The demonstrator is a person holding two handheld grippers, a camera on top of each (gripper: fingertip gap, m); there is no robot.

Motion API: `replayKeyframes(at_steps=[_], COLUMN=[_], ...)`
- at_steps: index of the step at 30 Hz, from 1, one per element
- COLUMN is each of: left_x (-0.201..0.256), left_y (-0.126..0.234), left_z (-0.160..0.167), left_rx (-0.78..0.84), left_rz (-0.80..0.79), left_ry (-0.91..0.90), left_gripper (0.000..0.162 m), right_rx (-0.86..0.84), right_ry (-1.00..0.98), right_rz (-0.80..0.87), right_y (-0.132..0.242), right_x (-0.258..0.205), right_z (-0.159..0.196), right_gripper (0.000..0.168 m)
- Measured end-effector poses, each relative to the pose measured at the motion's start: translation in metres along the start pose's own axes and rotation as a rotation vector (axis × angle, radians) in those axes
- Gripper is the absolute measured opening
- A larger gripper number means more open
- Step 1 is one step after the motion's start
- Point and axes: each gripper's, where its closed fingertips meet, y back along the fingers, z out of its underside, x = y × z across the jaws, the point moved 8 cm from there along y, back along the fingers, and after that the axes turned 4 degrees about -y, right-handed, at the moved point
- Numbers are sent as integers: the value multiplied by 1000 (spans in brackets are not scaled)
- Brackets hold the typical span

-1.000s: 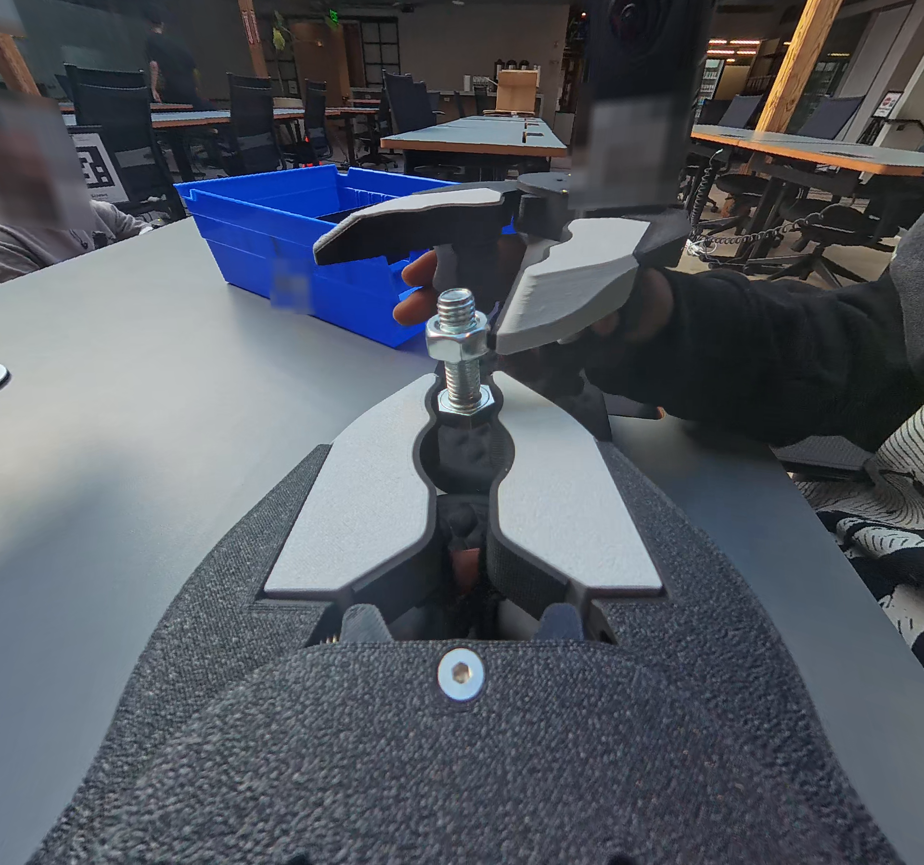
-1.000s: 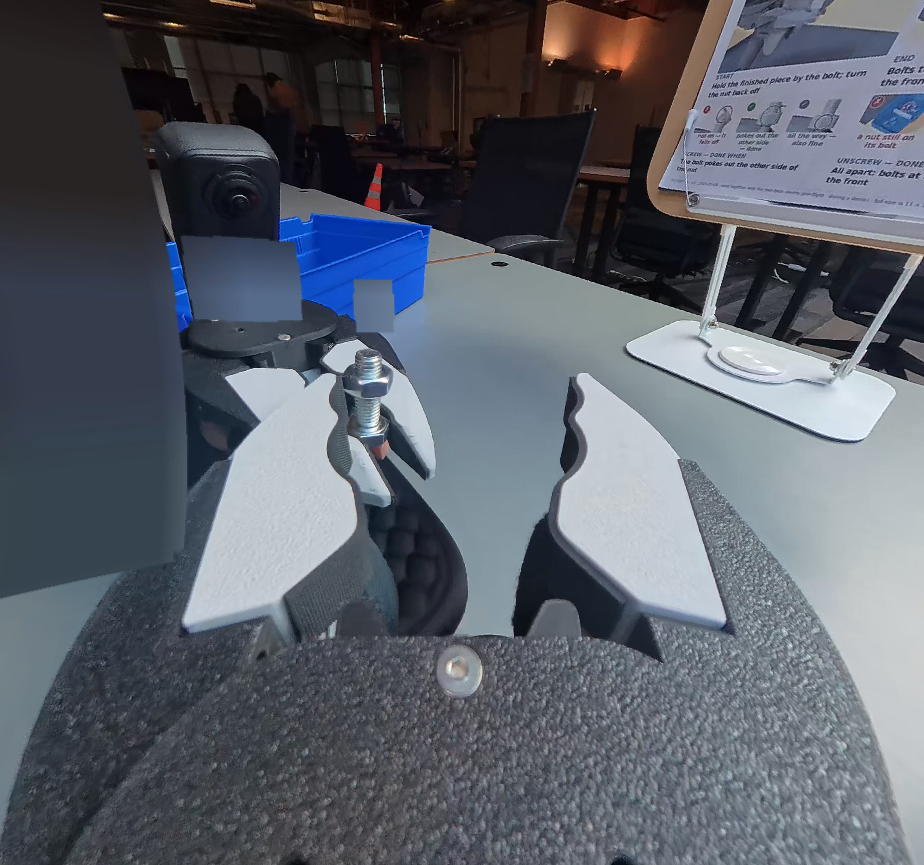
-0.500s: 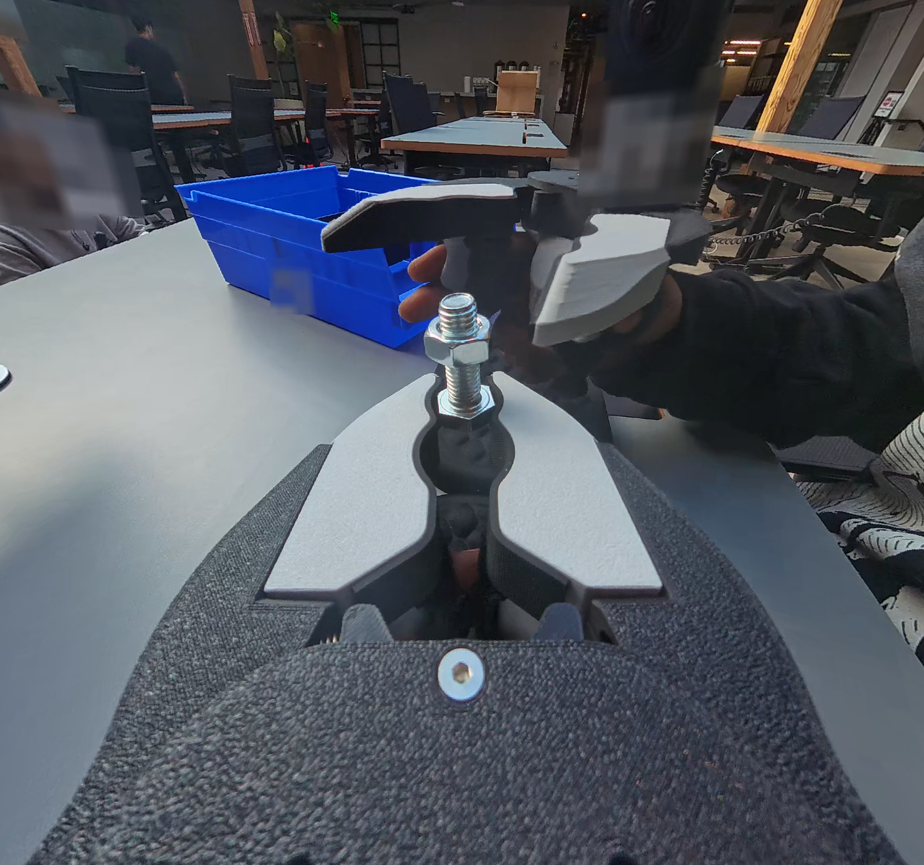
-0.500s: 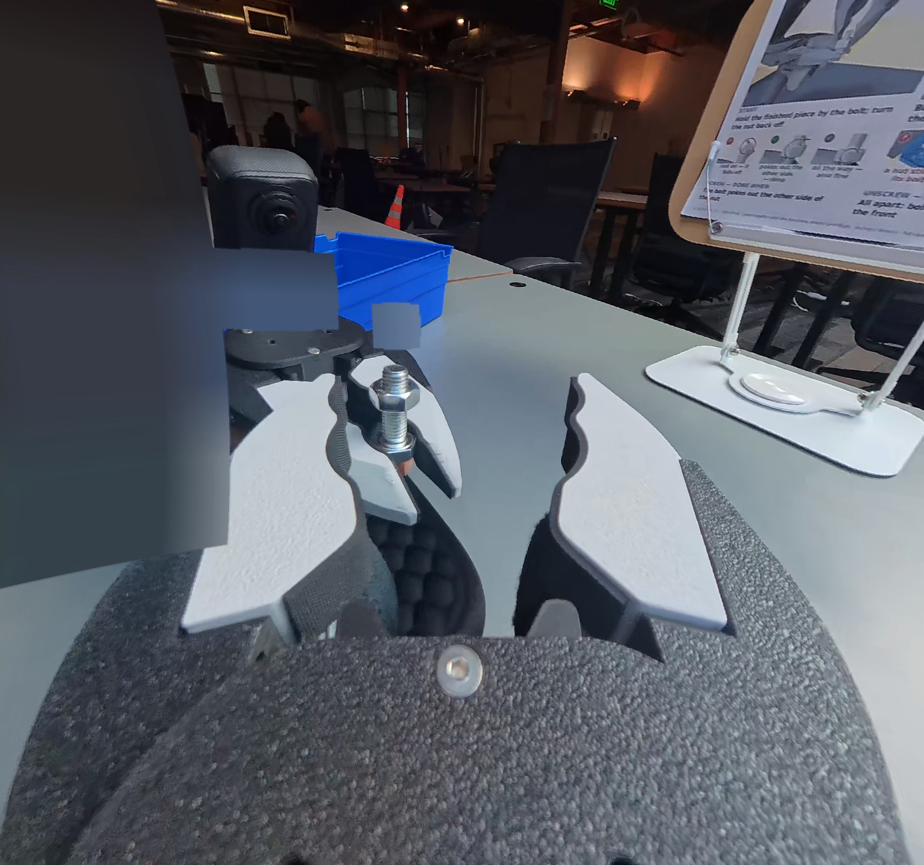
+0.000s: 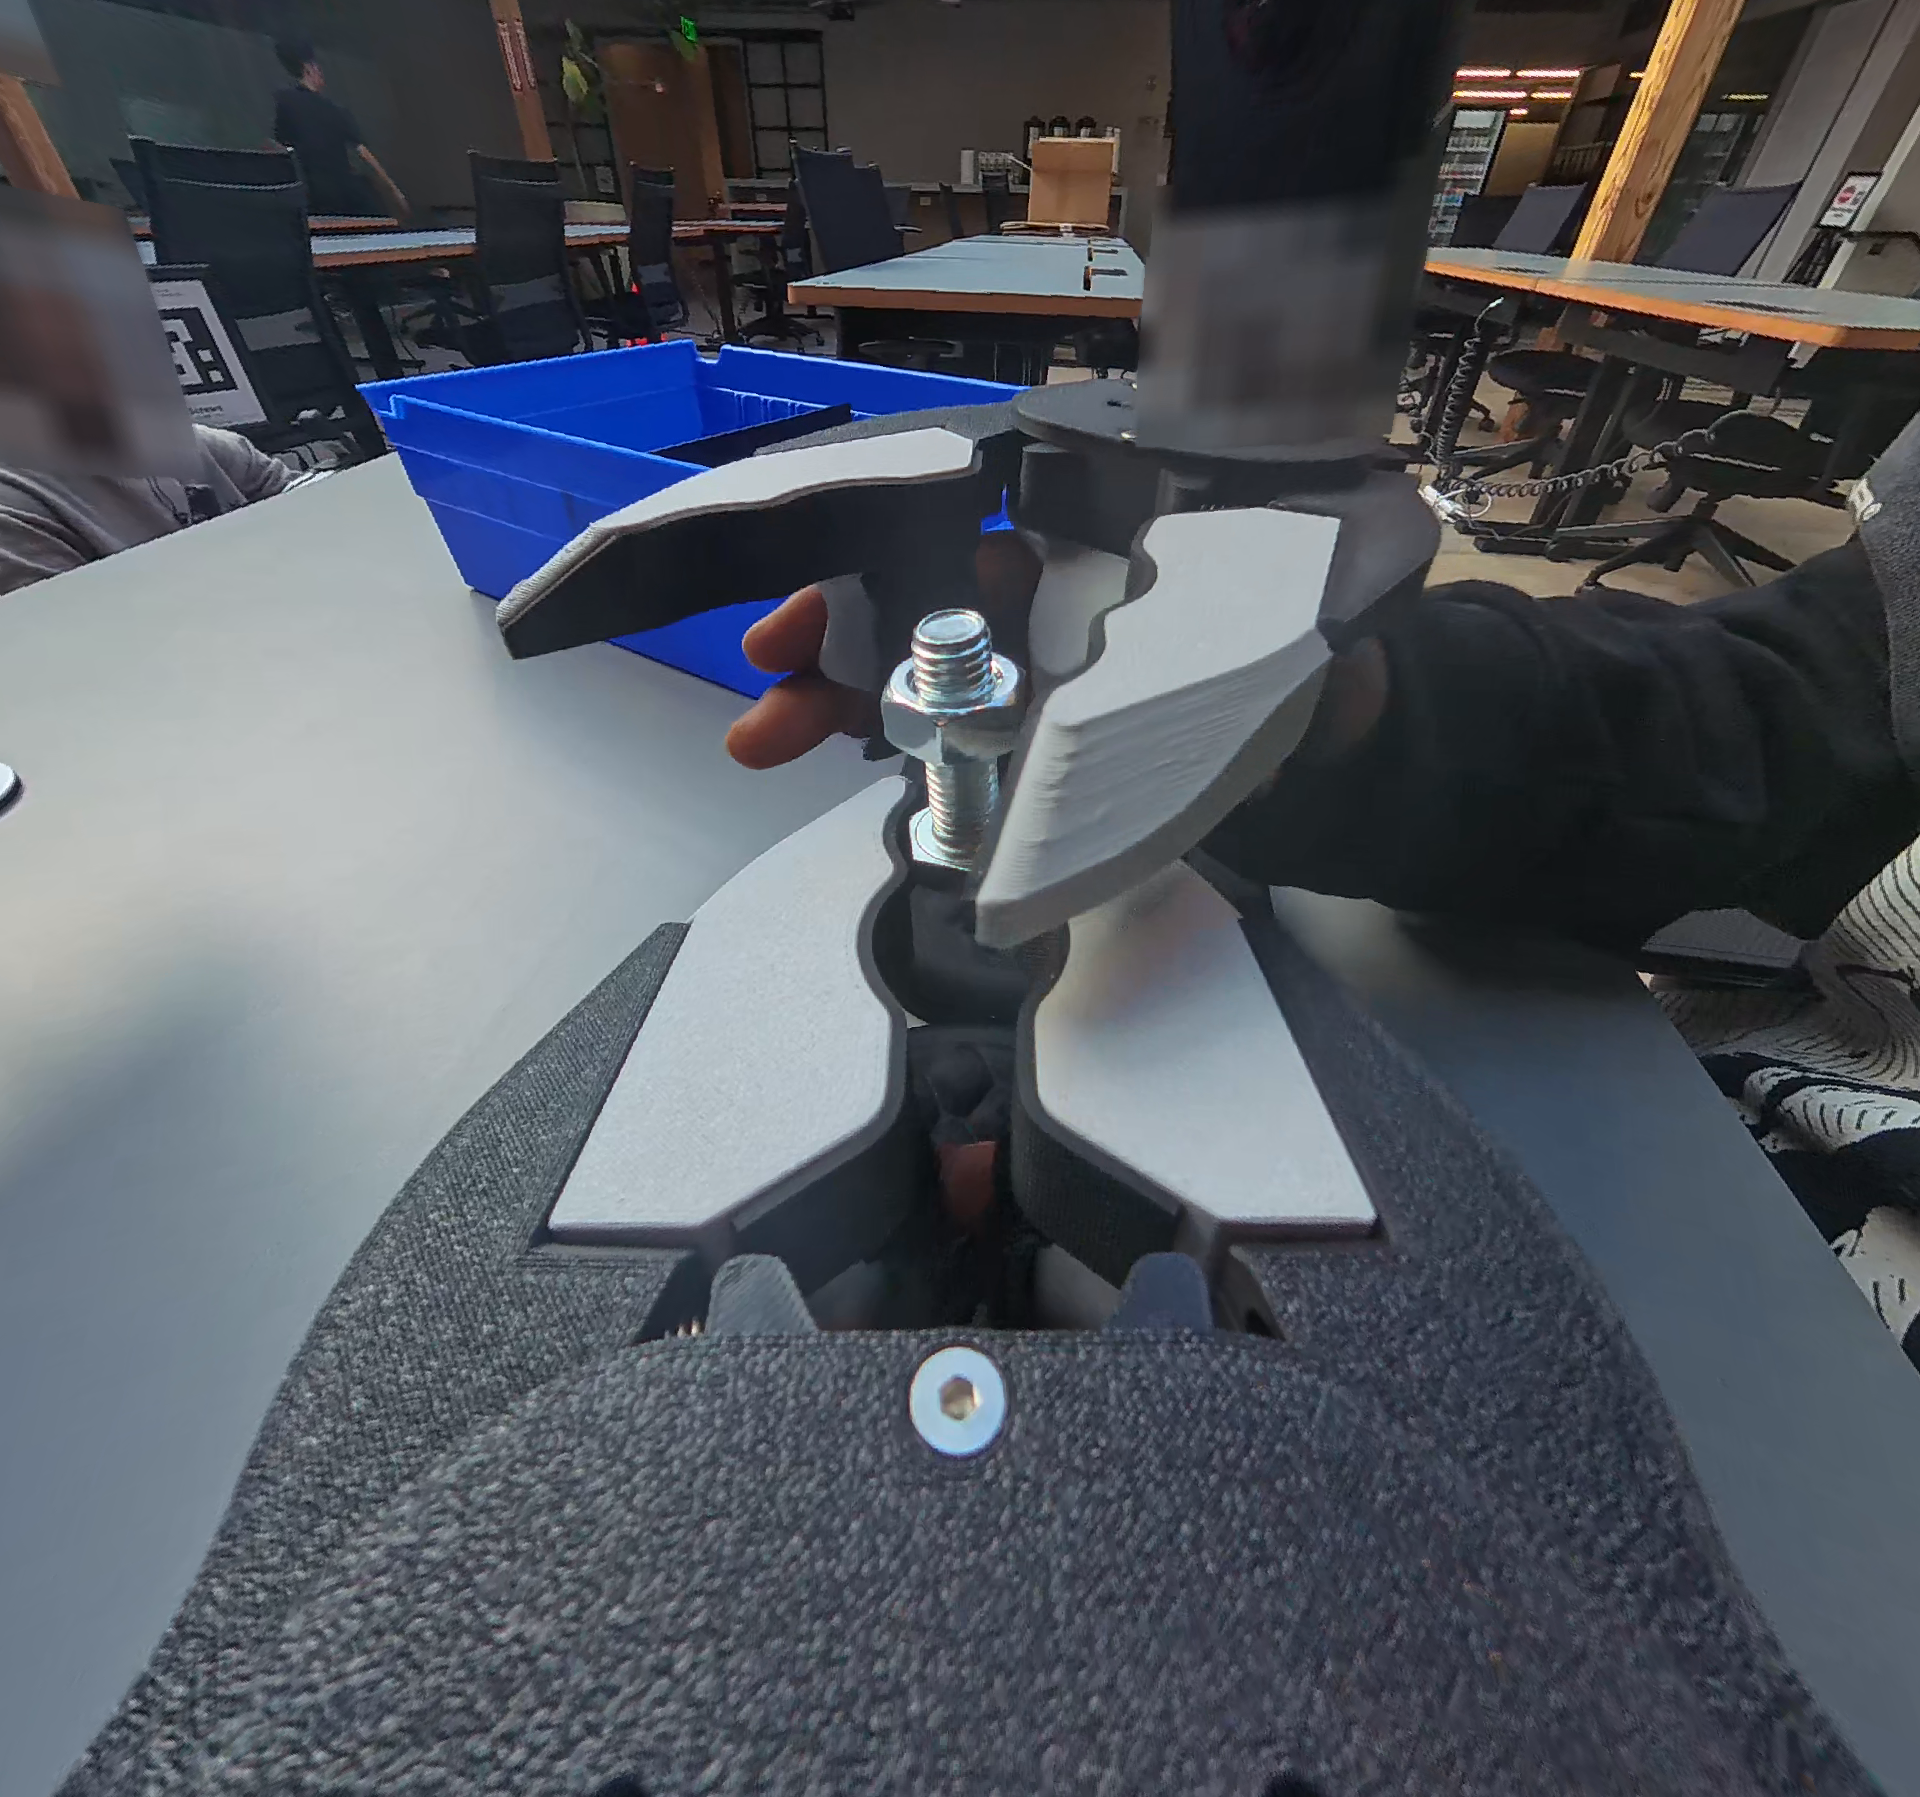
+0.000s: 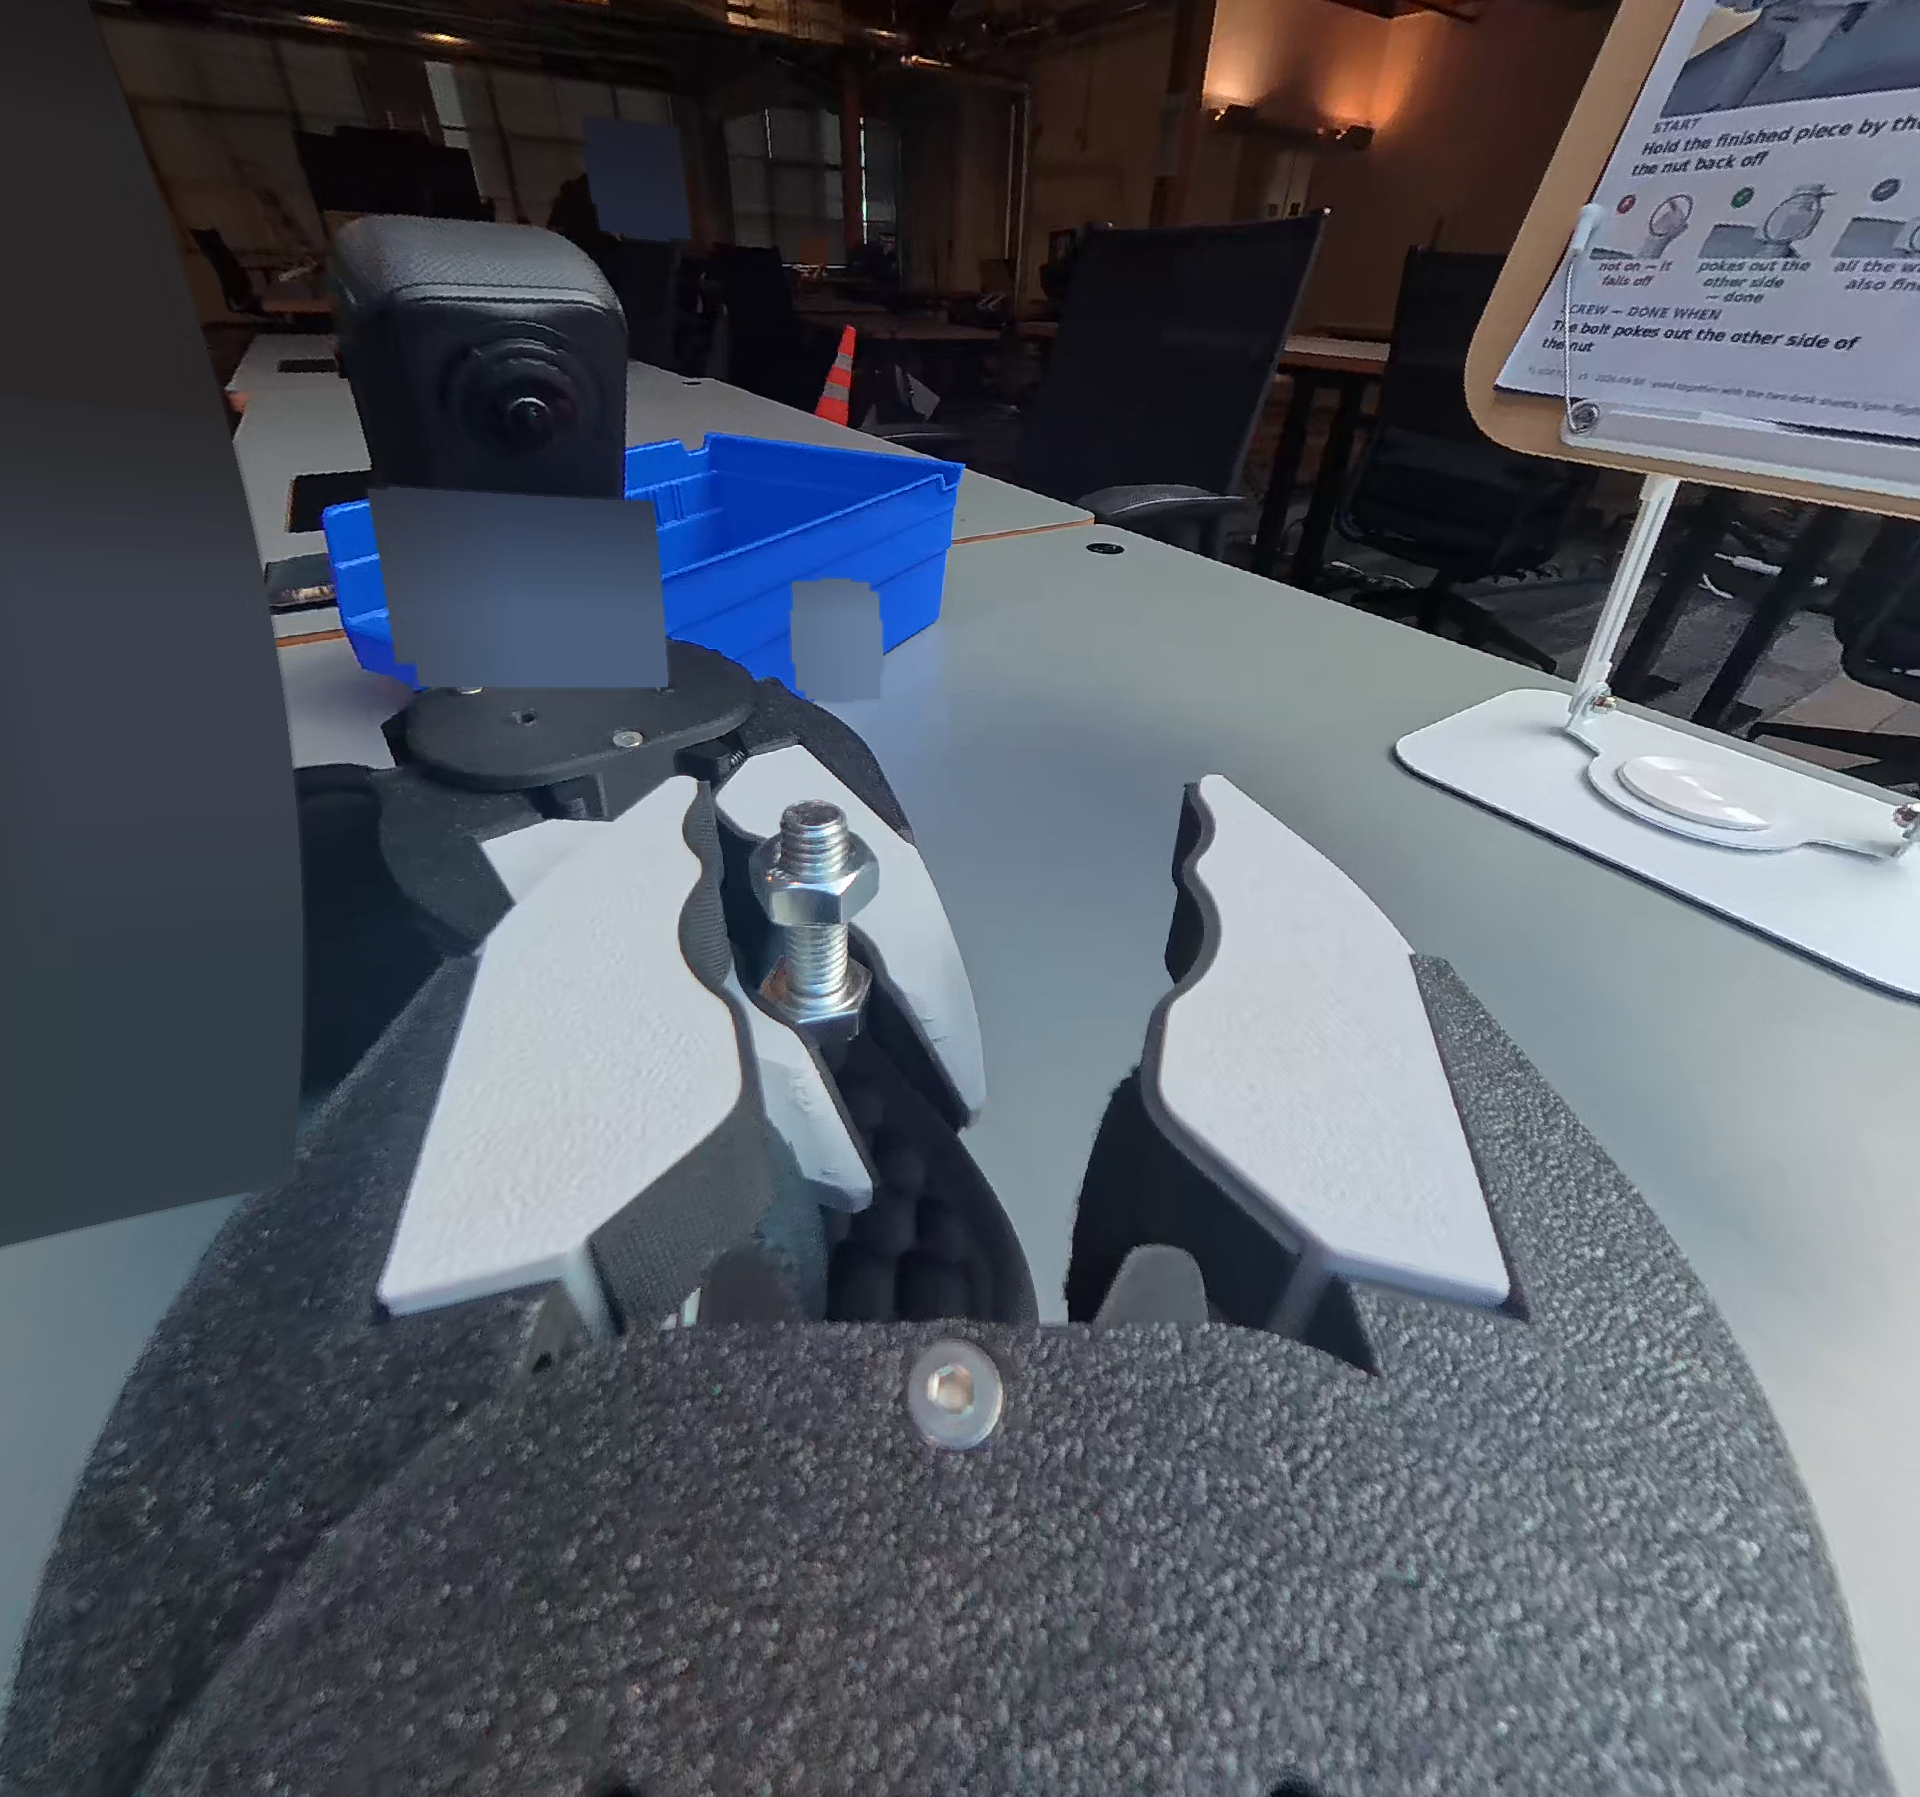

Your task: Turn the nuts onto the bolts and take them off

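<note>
Left wrist view first: the left gripper (image 5: 951,848) has its jaws drawn in tight on the head end of a steel bolt (image 5: 958,797), which stands upright between the fingertips with its threaded end pointing up. A hex nut (image 5: 951,713) sits high on that bolt, a few threads showing above it. Right beside the nut comes the right gripper (image 5: 790,771), jaws spread wide: one grey finger (image 5: 1153,739) angles down just to the right of the nut, close enough that contact cannot be judged, and the other reaches out well to the nut's left. A person's hand (image 5: 800,677) in a dark sleeve holds that gripper from behind the bolt. Beyond the bolt a blue plastic bin (image 5: 582,459) rests on the grey table (image 5: 260,864).

Over to the right wrist view: the right gripper (image 6: 940,874) again shows a wide gap between its two grey fingers, gripping nothing. The bolt (image 6: 818,952) stands upright just inside its left finger (image 6: 582,1041), pinched at the base by the left gripper (image 6: 831,1009), and the nut (image 6: 816,890) rides near the top of the threads. Behind the bolt lies the blue bin (image 6: 790,532), partly hidden by the camera (image 6: 478,365) on the left gripper. Well to the right of the bolt an instruction sheet on a white stand (image 6: 1652,802) sits on the table (image 6: 1091,708).
</note>
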Motion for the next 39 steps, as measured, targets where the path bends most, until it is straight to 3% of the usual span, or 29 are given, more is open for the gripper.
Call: replayKeyframes(at_steps=[13,21,33,39], left_x=[-1,-1,0,0], left_y=[1,1,1,0], left_z=[0,0,0,0], left_rx=[7,5,3,1], left_rz=[-2,0,2,5], left_ry=[13,8,-1,-3], left_gripper=[15,15,15,16], right_rx=[16,42,43,41], right_ry=[-7,9,19,11], right_rz=[52,75,-10,15], right_y=[29,44,5,14], right_x=[13,18,0,6], right_z=[1,0,-2,-2], right_gripper=[84,71,83,80])
